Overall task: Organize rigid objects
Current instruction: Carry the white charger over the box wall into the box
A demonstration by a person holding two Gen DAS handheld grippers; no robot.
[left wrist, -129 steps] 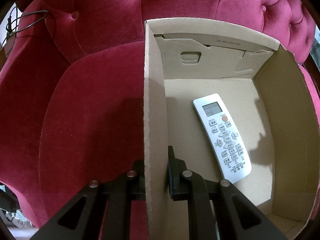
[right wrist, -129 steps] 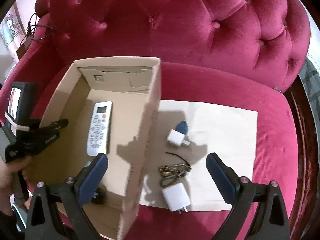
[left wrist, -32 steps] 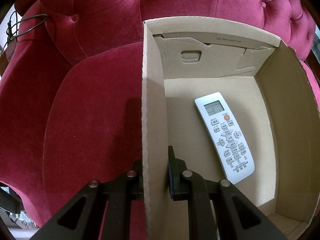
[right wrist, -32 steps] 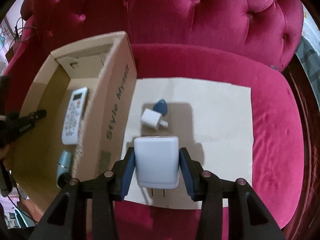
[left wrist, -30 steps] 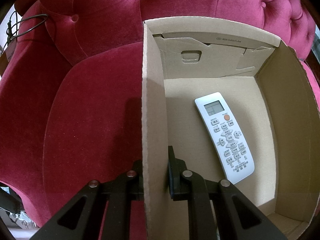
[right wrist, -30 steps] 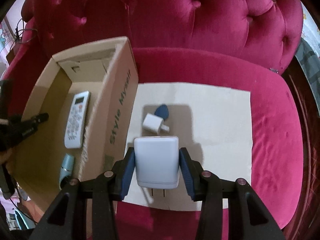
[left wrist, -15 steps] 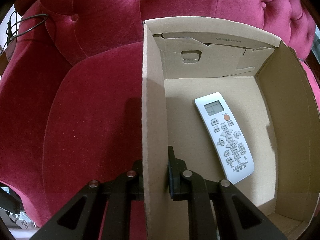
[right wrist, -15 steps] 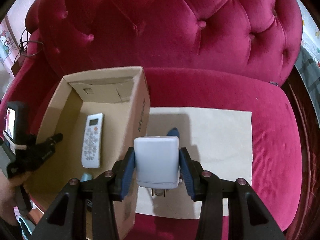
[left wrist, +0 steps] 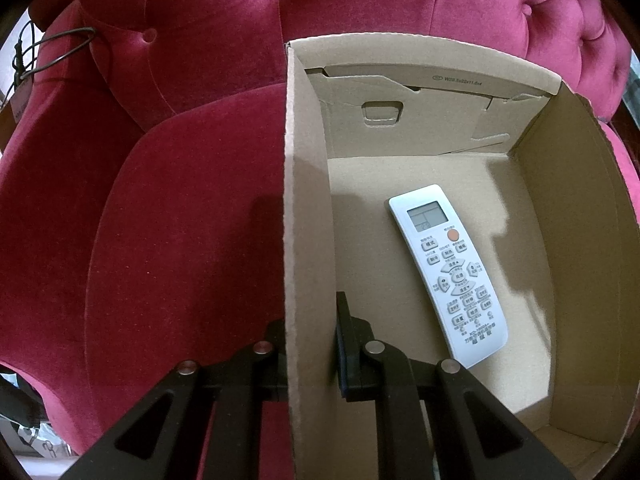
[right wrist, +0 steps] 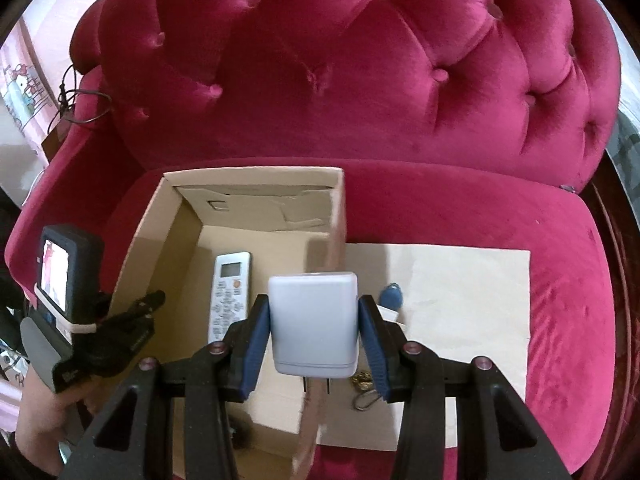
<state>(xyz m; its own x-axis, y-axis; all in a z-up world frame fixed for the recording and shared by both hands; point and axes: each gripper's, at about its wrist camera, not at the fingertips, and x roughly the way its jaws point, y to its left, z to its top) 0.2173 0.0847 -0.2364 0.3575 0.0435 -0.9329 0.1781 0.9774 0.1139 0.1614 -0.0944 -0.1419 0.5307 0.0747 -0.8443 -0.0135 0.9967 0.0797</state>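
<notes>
On a red velvet sofa stands an open cardboard box (left wrist: 306, 200), and my left gripper (left wrist: 310, 344) is shut on its left wall, one finger outside and one inside. A white remote (left wrist: 448, 276) lies on the box floor. In the right wrist view my right gripper (right wrist: 313, 308) is shut on a white charger (right wrist: 314, 332), prongs toward the camera, held over the right wall of the box (right wrist: 256, 174). The remote (right wrist: 230, 292) shows inside, and the left gripper (right wrist: 156, 300) sits at the box's left wall.
A beige paper sheet (right wrist: 460, 300) lies on the seat right of the box, with a blue tag (right wrist: 392, 294), a small white plug (right wrist: 390, 314) half hidden by my finger, and a key bunch (right wrist: 364, 380). A person's hand (right wrist: 40, 420) holds the left gripper.
My right gripper has risen and moved left with the white charger, from above the paper sheet to above the box's right wall. The left gripper and box have not moved.
</notes>
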